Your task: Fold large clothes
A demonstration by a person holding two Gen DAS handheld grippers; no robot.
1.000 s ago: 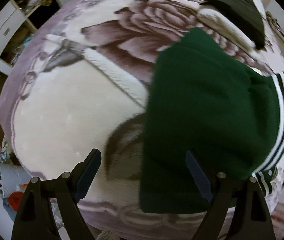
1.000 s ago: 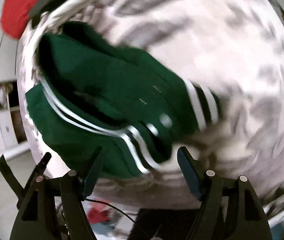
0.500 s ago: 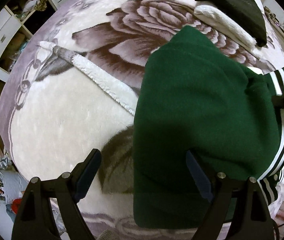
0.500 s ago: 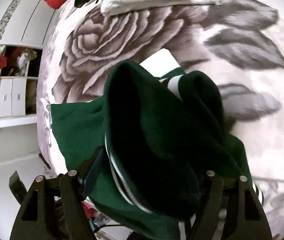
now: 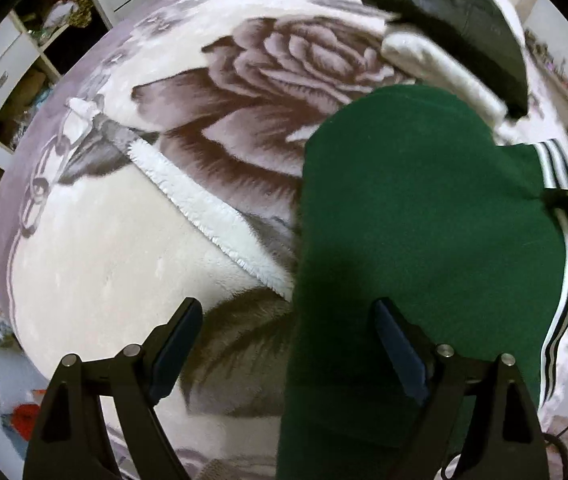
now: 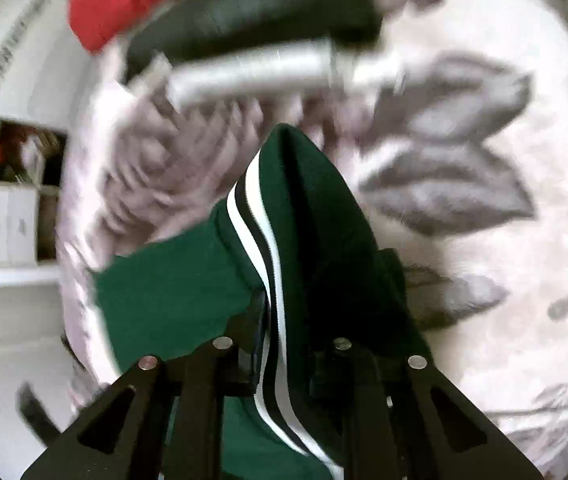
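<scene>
Now clamped in the right gripper (image 6: 284,364), green garment (image 5: 416,240) stretches lengthwise away.

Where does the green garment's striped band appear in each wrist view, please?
Left wrist: striped band down the right edge, pinched by the right gripper.
Right wrist: band runs up the centre between the closed fingers.
Shared landmark: the black garment at the top of both views.

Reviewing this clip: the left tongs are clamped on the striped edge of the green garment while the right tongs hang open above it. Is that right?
The sides are swapped. In the right wrist view the right tongs are shut on the striped edge of the green garment. In the left wrist view the left tongs hang open above it, holding nothing.
</scene>
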